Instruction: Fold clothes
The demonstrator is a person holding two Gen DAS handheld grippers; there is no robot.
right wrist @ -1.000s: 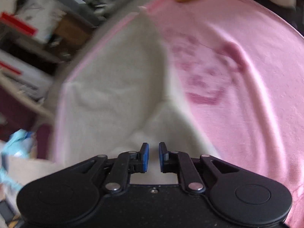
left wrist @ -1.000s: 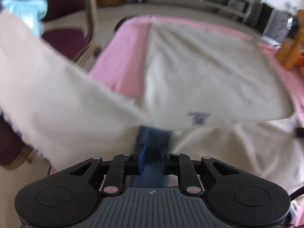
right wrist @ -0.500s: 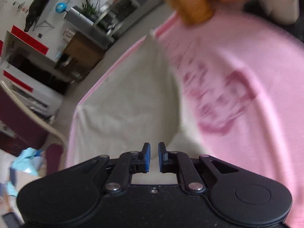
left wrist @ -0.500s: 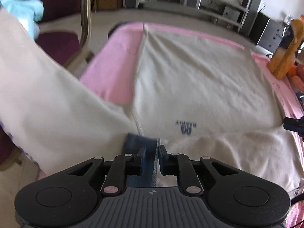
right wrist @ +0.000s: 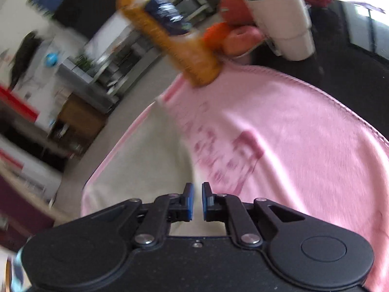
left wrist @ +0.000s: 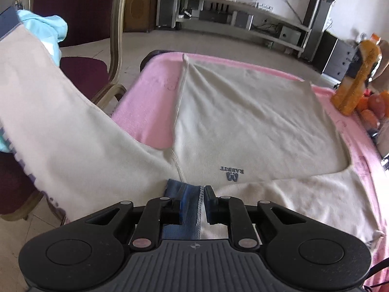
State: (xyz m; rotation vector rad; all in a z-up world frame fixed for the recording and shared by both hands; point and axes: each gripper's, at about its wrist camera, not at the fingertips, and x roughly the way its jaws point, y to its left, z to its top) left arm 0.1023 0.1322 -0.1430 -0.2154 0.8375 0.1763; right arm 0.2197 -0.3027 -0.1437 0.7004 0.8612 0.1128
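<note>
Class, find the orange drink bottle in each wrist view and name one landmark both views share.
Left wrist: orange drink bottle stands at the far right edge, beside the fruit.
Right wrist: orange drink bottle sits top centre, blurred and leaning, at the pink blanket's far end.
Shared landmark: pink blanket.

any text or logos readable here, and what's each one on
"RABBIT", upside down above a small logo, seems to be printed on the cream shirt; the letters are tiny, so that reading is unsure.
Dark pink print on the pink cloth: too blurred to read.
Label on the orange bottle: too blurred to read.
No other text is legible.
</note>
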